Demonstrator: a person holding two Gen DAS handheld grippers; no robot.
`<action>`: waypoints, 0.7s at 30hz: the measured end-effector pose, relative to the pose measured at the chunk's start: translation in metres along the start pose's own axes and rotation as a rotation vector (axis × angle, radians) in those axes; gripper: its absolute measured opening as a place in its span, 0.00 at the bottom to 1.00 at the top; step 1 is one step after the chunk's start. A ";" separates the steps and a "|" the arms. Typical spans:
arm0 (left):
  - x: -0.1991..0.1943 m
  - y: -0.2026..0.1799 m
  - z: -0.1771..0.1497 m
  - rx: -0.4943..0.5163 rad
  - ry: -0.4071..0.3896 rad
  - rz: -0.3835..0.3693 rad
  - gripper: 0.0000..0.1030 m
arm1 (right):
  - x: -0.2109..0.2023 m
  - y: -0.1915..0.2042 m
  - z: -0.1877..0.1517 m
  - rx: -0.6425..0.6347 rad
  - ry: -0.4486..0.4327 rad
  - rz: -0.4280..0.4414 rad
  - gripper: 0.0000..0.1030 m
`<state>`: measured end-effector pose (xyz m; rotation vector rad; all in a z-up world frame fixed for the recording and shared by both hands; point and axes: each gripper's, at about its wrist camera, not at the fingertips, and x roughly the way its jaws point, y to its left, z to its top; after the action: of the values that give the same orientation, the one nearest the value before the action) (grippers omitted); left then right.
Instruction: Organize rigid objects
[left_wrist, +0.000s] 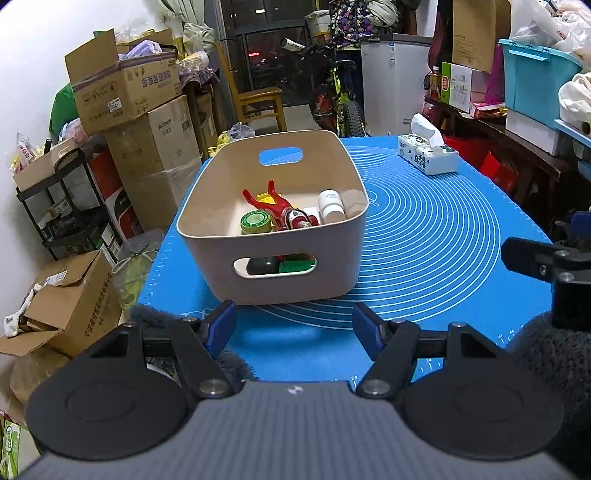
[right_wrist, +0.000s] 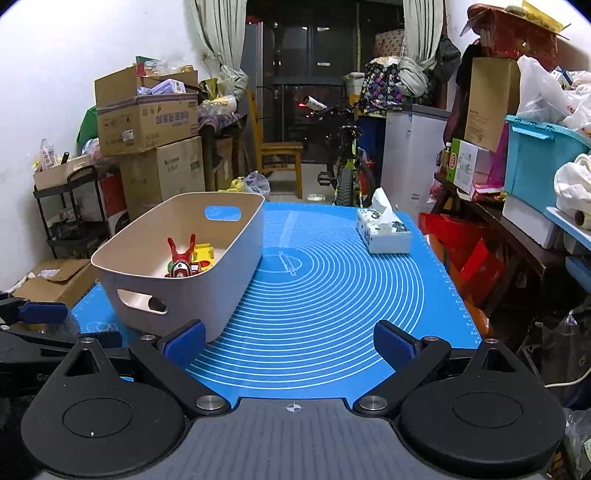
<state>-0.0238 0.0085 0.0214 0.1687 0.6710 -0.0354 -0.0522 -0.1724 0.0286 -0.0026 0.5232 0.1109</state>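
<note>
Both grippers, left (left_wrist: 293, 325) and right (right_wrist: 290, 345), hang wide open and empty near the mat's (right_wrist: 332, 295) near edge, while the bin (left_wrist: 280, 236) at far left holds the toys (left_wrist: 284, 216), probably stiff and light, best lifted by its handle slot (left_wrist: 275, 266).

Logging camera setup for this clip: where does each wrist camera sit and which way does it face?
Left wrist: on the left gripper, facing the beige bin head-on; own open fingers, right gripper's tip at the right edge.
Right wrist: on the right gripper, facing down the blue mat, bin to its left; own open fingers, left gripper's tip at the left edge.
Shared: bin, mat, tissue box.
</note>
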 end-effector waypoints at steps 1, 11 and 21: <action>0.001 0.000 -0.001 0.003 0.001 -0.004 0.68 | 0.000 0.000 -0.001 0.002 0.000 0.001 0.94; 0.003 -0.003 -0.004 0.021 0.002 -0.022 0.68 | 0.001 0.000 -0.005 0.012 0.010 -0.010 0.94; 0.003 -0.003 -0.005 0.024 0.004 -0.029 0.68 | 0.003 0.000 -0.006 0.005 0.015 -0.013 0.94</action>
<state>-0.0244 0.0061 0.0151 0.1820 0.6771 -0.0711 -0.0526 -0.1719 0.0219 -0.0019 0.5387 0.0970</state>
